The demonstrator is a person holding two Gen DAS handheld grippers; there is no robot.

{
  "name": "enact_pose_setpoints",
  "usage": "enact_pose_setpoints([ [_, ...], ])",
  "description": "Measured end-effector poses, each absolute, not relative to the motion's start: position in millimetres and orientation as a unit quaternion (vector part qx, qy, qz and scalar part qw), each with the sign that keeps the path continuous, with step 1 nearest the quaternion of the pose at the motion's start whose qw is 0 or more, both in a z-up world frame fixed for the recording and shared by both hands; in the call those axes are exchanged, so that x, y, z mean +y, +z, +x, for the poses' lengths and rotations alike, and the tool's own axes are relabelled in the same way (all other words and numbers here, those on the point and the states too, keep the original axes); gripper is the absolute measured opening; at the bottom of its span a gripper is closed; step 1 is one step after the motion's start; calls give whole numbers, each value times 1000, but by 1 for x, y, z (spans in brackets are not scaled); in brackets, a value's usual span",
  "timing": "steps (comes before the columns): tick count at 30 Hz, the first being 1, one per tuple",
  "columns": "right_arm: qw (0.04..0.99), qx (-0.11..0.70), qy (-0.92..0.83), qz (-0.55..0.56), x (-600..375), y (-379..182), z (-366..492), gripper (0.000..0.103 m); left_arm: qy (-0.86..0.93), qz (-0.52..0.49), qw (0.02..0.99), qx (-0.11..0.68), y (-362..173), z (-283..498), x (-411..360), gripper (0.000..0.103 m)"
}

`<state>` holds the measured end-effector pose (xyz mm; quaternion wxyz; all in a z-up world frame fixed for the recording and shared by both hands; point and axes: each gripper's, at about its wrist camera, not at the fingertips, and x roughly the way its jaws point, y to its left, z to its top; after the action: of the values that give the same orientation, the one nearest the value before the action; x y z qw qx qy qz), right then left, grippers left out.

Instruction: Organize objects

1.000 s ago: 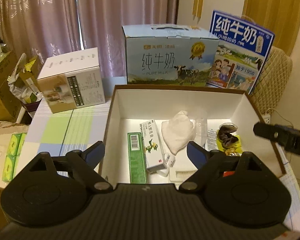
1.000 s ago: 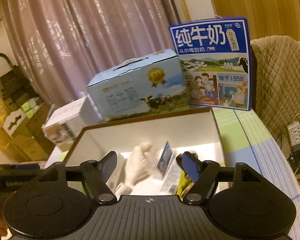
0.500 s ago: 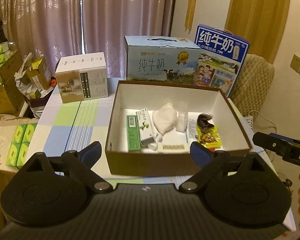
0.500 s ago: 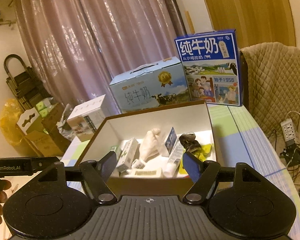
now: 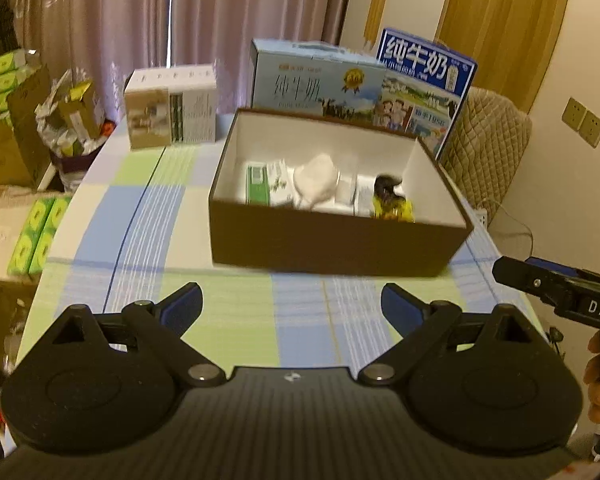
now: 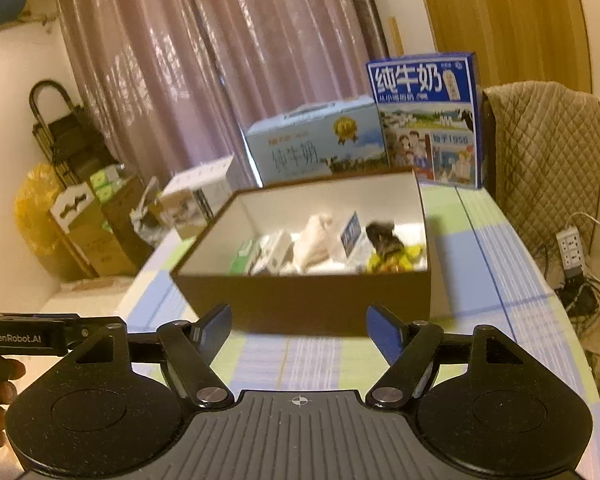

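The table wears a checked cloth of blue, green and white squares. On it at about 12 o'clock in the left wrist view stands an open brown box; behind that, a pale blue milk carton and, toward 1 o'clock, a dark blue milk carton. A white carton stands at 11 o'clock.

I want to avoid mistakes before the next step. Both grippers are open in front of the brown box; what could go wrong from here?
1. The items in the brown box lie close together: the white pouch touches the green carton, so open jaws may likely catch two things.
2. The yellow packet sits against the right wall, leaving little finger room.
3. The left gripper and right gripper may collide inside the box.
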<state>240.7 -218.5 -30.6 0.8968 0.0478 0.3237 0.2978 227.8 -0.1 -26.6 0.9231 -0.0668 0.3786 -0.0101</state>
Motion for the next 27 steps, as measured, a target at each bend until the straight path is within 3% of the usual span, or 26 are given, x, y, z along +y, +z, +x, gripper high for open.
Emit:
enact_pose_setpoints([
  [27,876,374,305,-6,-226,-4,93,72,12,-31,920,391,2,71,-11,94],
])
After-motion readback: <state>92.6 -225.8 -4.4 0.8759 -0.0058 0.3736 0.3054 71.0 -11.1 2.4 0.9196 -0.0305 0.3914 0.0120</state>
